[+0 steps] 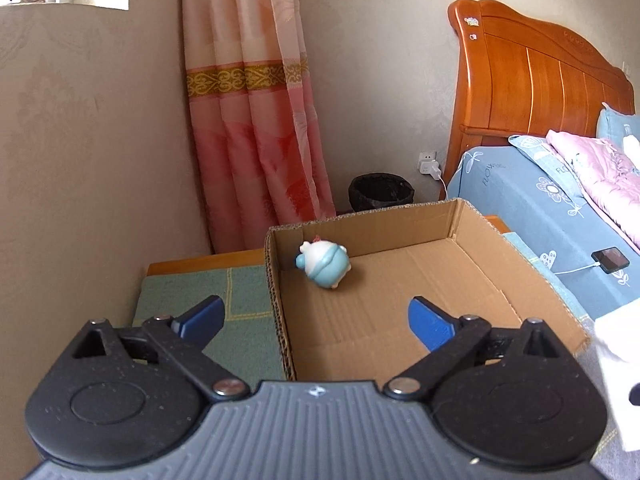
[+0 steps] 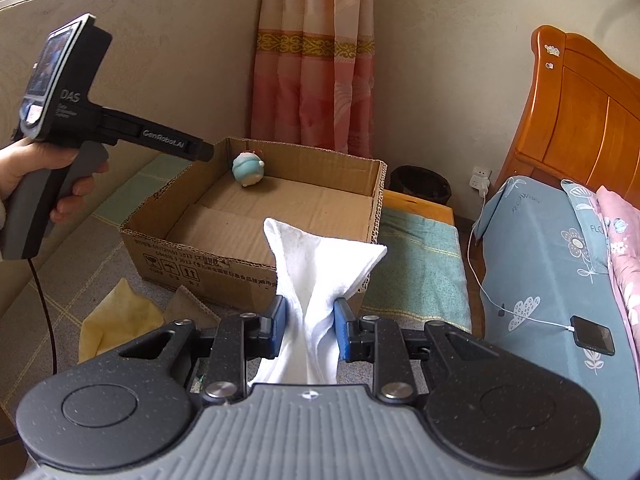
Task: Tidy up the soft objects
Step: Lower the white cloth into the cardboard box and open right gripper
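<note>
White cloth [image 2: 316, 280] is clamped in my right tool [image 2: 308, 326], bunched between the blue pads, loose end fanning up and forward. Its long axis runs straight along the tool's pointing line, toward the cardboard box [image 2: 256, 276]. The box lies dead ahead of and below the cloth, its near wall just past the cloth's free end, so I judge the coming move to be a short push forward over that wall, then release.

Blue-and-white plush toy [image 1: 324, 265] already sits in the box, in the far corner on the left tool's side, well apart from the drop zone.

Left tool [image 1: 316, 320] has its jaws wide apart with nothing between them, hanging over the box's left wall. The right tool is the one carrying, so it makes the move.

Yellow cloth [image 2: 116, 316] lies on the grey checked surface [image 2: 80, 264] beside the box's near corner, not yet picked up.
</note>
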`<state>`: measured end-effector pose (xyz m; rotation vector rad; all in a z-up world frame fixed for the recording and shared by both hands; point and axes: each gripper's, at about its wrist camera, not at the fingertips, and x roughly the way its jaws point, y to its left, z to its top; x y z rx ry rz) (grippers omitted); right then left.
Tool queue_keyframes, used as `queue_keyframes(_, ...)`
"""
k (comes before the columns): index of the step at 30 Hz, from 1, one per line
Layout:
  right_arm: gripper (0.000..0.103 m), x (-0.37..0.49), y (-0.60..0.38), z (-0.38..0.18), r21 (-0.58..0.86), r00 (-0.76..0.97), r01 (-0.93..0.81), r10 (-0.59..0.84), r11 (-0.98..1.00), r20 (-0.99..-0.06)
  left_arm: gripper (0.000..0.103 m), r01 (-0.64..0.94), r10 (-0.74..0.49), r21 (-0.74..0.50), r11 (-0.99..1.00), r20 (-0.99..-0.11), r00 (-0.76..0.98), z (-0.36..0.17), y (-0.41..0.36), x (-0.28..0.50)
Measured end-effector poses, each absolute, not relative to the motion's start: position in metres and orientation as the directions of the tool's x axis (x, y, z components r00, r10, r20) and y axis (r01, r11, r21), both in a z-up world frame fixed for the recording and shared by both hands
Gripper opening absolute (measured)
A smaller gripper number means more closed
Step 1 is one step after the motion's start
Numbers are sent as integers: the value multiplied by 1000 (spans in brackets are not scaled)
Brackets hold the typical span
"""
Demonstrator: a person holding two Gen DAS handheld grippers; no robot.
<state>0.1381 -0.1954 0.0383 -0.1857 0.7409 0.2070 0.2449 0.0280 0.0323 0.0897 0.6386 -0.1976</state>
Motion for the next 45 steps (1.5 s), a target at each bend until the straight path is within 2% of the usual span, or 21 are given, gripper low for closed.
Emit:
queue_keyframes(11, 30, 170, -177, 51, -92, 721, -298, 162, 950, -674, 100, 76, -76, -27, 997, -618, 782, 15, 65, 144)
queue_keyframes(27, 31, 294, -146, 38, -158, 705, -278, 90, 948, -703, 100, 102, -68, 20, 995, -616, 785, 1, 73, 96)
queue_keyframes(28, 36, 300, -144, 37, -155, 704, -276, 89, 949, -705, 100, 100, -67, 18, 995, -619, 782, 0, 74, 96)
queue_keyframes(29, 51, 305, -143, 37, -153, 705, -279, 94, 948, -703, 100, 98, -64, 20, 995, -623, 779, -1, 74, 96)
queue_keyframes(30, 62, 309, -142, 37, -160, 714, -272, 88, 949, -694, 100, 96, -61, 22, 995, -625, 778, 0, 74, 97)
queue_keyframes(31, 81, 310, -142, 38, -166, 728, -257, 77, 952, -682, 100, 93, -59, 22, 995, -624, 779, 0, 75, 97)
queue_keyframes(32, 90, 312, -143, 39, -162, 741, -245, 76, 956, -668, 100, 94, -60, 21, 995, -623, 780, 0, 75, 96)
queue_keyframes(38, 97, 302, -152, 44, -138, 748, -227, 82, 964, -659, 100, 98, -66, 18, 995, -624, 779, 0, 75, 93)
queue_keyframes(45, 101, 268, -159, 49, -119, 748, -224, 93, 967, -657, 100, 116, -67, 39, 993, -621, 781, 4, 68, 83)
